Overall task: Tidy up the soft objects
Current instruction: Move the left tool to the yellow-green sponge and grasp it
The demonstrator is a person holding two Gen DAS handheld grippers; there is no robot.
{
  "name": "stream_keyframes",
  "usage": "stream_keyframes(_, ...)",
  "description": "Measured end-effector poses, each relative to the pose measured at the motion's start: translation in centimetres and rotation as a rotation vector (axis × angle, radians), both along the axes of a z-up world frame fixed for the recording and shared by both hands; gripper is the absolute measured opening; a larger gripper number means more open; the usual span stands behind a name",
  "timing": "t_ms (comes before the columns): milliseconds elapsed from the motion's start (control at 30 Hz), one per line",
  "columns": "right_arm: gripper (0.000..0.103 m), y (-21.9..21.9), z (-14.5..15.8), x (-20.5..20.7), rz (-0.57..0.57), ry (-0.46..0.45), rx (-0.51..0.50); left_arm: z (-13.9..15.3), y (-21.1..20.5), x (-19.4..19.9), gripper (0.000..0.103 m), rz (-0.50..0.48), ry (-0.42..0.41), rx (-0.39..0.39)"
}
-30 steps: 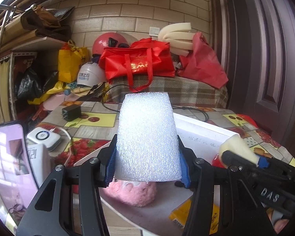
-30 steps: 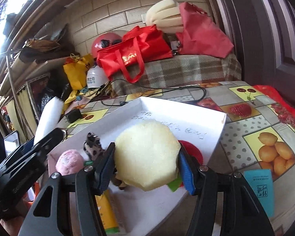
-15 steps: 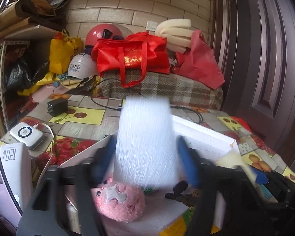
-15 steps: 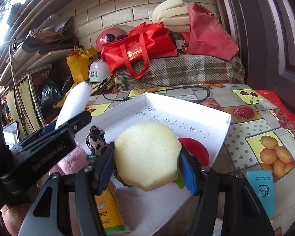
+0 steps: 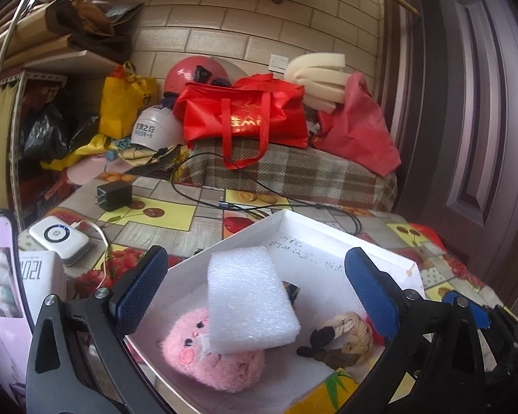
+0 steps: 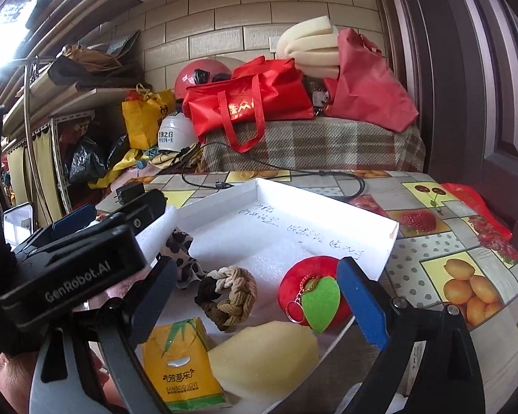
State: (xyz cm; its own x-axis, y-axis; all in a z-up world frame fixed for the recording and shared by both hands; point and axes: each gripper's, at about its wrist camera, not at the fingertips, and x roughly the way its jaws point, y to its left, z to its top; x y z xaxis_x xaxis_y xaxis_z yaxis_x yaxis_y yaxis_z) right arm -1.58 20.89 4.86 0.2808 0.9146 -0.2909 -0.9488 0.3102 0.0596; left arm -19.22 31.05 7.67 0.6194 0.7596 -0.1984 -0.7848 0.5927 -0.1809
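Observation:
The white foam block (image 5: 252, 303) lies tilted on the pink plush toy (image 5: 210, 358) inside the white box (image 5: 328, 238). My left gripper (image 5: 255, 286) is spread above them, its jaws still opening, and neither pad touches the foam. In the right wrist view the yellow sponge (image 6: 266, 358) rests at the near edge of the white box (image 6: 328, 203). My right gripper (image 6: 259, 300) is over it, jaws opening, with nothing pressed between them. The left gripper's body (image 6: 86, 258) is at the left in that view, with the foam block (image 6: 155, 238) beside it.
In the box also lie a braided rope ring (image 6: 229, 293), a red apple plush (image 6: 314, 293), a tissue pack (image 6: 179, 362) and a spotted scrunchie (image 6: 183, 255). A black cable (image 5: 203, 200), a charger (image 5: 114, 195) and a power bank (image 5: 58, 239) lie on the fruit-print tablecloth (image 6: 459, 276).
Both grippers have opened wide. The white foam block has dropped from the left gripper onto the pink plush. The yellow sponge has dropped from the right gripper into the box.

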Motion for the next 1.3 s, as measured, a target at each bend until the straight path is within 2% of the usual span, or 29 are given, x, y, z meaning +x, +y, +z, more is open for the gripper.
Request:
stream_keyframes(233, 0.094, -2.4, -0.1, -1.1, 0.033, -0.032, 0.021, -0.3, 0.1, -1.3, 0.103, -0.009, -0.045, -0.062)
stream_keyframes(400, 0.094, -6.0, -0.4, -1.3, 0.074, -0.065, 0.012, -0.2, -2.1, -1.2, 0.103, -0.055, -0.007, -0.026)
stream_keyframes(533, 0.094, -10.0, -0.7, 1.3, 0.035, -0.054, 0.0, -0.2, -5.7, -0.1, 0.103, -0.146, 0.063, 0.055)
stream_keyframes(600, 0.094, -12.2, -0.9, 3.9, -0.032, -0.032, -0.008, -0.3, -7.6, 0.8, 0.103, -0.219, 0.106, 0.085)
stream_keyframes(700, 0.094, -15.0, -1.1, 8.4, -0.163, 0.013, -0.012, -0.6, -11.0, 2.8, 0.103, -0.391, 0.184, 0.124)
stream_keyframes(767, 0.094, -16.4, -1.3, 11.7, -0.245, 0.088, -0.011, -0.9, -12.9, 4.4, 0.103, -0.533, 0.251, 0.113)
stream_keyframes(833, 0.094, -17.7, -1.9, 14.2, -0.29, 0.202, 0.017, -1.5, -14.1, 5.7, 0.103, -0.653, 0.3, 0.061)
stream_keyframes(900, 0.094, -18.2, -2.5, 15.7, -0.309, 0.294, 0.026, -2.0, -15.5, 7.1, 0.102, -0.728, 0.356, 0.024)
stream_keyframes(933, 0.094, -18.3, -2.7, 16.0, -0.312, 0.31, 0.025, -2.3, -16.1, 7.6, 0.102, -0.753, 0.382, 0.018)
stream_keyframes(1000, 0.094, -18.3, -2.7, 16.0, -0.311, 0.323, 0.029, -2.7, -16.8, 8.5, 0.095, -0.778, 0.423, 0.011)
stream_keyframes(1067, 0.094, -18.4, -2.6, 15.6, -0.302, 0.313, 0.04, -3.0, -16.9, 9.6, 0.081, -0.803, 0.458, -0.017)
stream_keyframes(1167, 0.094, -18.6, -2.7, 15.6, -0.29, 0.306, 0.042, -3.6, -17.4, 11.1, 0.079, -0.834, 0.508, -0.057)
stream_keyframes(1300, 0.094, -18.7, -2.8, 16.2, -0.28, 0.329, 0.05, -4.4, -18.8, 13.1, 0.079, -0.813, 0.591, -0.039)
